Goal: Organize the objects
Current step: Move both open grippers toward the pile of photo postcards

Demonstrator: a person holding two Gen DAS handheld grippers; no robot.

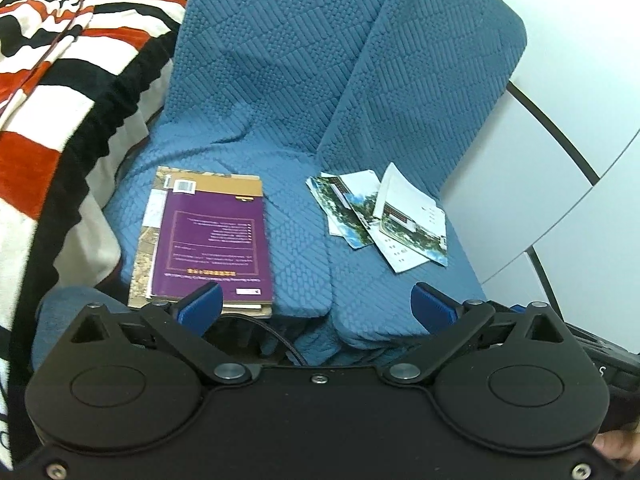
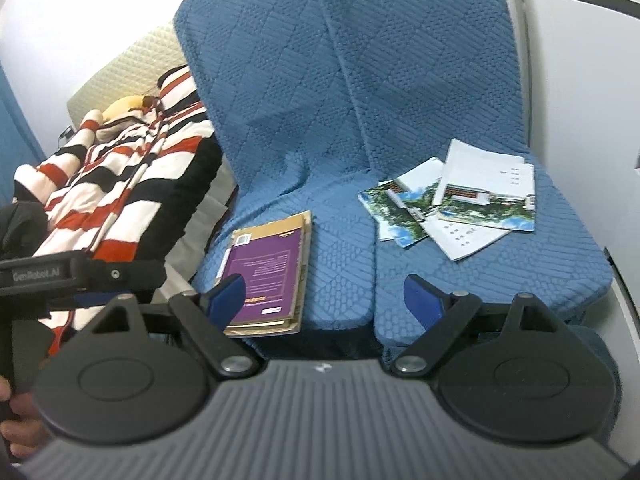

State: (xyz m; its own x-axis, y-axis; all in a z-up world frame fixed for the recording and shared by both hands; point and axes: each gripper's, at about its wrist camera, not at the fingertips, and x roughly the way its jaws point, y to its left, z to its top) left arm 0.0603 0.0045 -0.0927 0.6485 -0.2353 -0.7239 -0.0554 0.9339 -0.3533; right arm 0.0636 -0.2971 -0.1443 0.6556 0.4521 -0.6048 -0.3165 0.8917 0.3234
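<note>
Left wrist view shows you the left gripper (image 1: 316,306) with its two blue pads spread wide, and nothing sits between them. One pad (image 1: 202,306) covers the near corner of the purple book (image 1: 214,236), but you cannot tell from this picture if it touches the cover. The book is your landmark: it lies flat on the seat of the blue quilted chair cover (image 1: 288,92), on top of a second book with a tan cover (image 1: 224,182), which shows at the far edge and the left edge. To the right of the book, well apart from it on the same seat, you see the loose pile of leaflets (image 1: 384,216), white sheets and sheets with green trees and blue sky, lying crossed over each other. To the left of the book hangs the striped blanket (image 1: 60,92) in red, white and black.

From the right wrist view your right gripper (image 2: 324,300) also stands wide, with nothing between its jaws. Its left pad (image 2: 226,300) is in front of the near left corner of the purple book (image 2: 264,268). The leaflets (image 2: 456,204) lie right of the book and farther back. Left of the book you see the blanket (image 2: 120,184) again, and nearer to you the black body of the other gripper (image 2: 60,272). Your fingers (image 2: 16,420) show at the bottom left edge.
</note>
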